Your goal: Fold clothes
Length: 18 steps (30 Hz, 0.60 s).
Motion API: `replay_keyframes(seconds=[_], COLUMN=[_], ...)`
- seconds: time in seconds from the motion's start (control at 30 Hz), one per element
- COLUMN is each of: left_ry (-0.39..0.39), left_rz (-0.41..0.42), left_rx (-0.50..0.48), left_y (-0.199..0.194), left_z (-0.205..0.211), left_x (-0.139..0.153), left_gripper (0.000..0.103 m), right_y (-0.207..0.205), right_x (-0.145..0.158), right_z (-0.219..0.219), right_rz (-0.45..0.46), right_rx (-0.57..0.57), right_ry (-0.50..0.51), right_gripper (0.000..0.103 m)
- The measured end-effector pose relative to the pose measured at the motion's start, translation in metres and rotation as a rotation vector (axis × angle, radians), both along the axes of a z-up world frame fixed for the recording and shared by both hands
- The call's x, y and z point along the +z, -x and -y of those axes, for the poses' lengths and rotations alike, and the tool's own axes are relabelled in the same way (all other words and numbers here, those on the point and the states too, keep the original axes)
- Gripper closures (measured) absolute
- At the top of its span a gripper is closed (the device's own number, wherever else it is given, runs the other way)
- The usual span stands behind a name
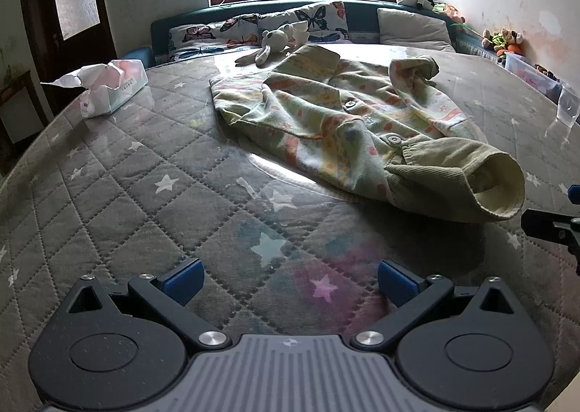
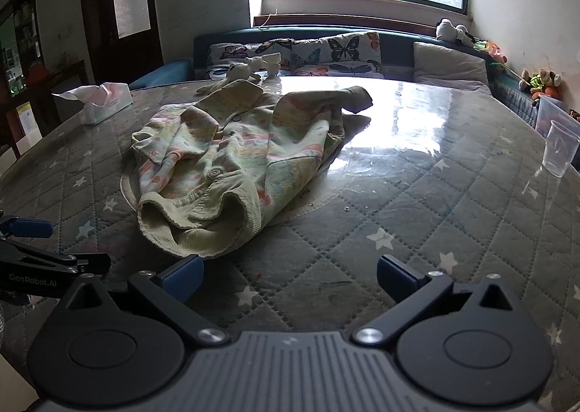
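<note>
Quilted star-print table (image 2: 453, 202) bearing crumpled jacket (image 2: 224, 158); tissue box (image 2: 103, 104) far left, plastic cup (image 2: 560, 149) right. Left gripper (image 1: 290, 281), right gripper (image 2: 290, 279): both spread wide, empty.

Bed layout
Jacket (image 1: 348, 122) mid-mattress (image 1: 145, 194); tissue box (image 1: 112, 86) far left, cup (image 2: 560, 147) right edge, plush (image 1: 272, 44) and pillows (image 1: 413, 29) behind jacket.

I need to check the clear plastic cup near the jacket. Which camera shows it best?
The right wrist view: the plastic cup stands upright and whole near the right edge of the table. In the left wrist view it is small, blurred and cut by the frame.
</note>
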State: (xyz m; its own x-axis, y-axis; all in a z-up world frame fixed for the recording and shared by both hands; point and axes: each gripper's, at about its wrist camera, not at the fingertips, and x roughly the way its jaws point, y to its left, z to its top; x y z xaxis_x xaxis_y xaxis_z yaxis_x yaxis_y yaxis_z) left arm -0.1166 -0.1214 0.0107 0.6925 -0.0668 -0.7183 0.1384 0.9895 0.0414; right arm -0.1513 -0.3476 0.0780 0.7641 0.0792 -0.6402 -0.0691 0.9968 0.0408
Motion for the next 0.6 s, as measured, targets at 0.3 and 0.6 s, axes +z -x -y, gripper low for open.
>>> replay_keyframes(seconds=[0.3, 0.6], left_ry=[-0.005, -0.015], left_rz=[0.001, -0.001], left_rx=[-0.008, -0.012], left_y=[-0.0003, -0.002], left_z=[0.0039, 0.007], left_x=[0.0016, 0.0017], left_gripper=[0.0, 0.0], right_y=[-0.0012, -0.0043], right_x=[0.0002, -0.0006], right_z=[-0.0038, -0.0074], right_rz=[0.0, -0.002], right_rx=[0.014, 0.029], right_ry=[-0.001, 0.0], right_gripper=[0.0, 0.0])
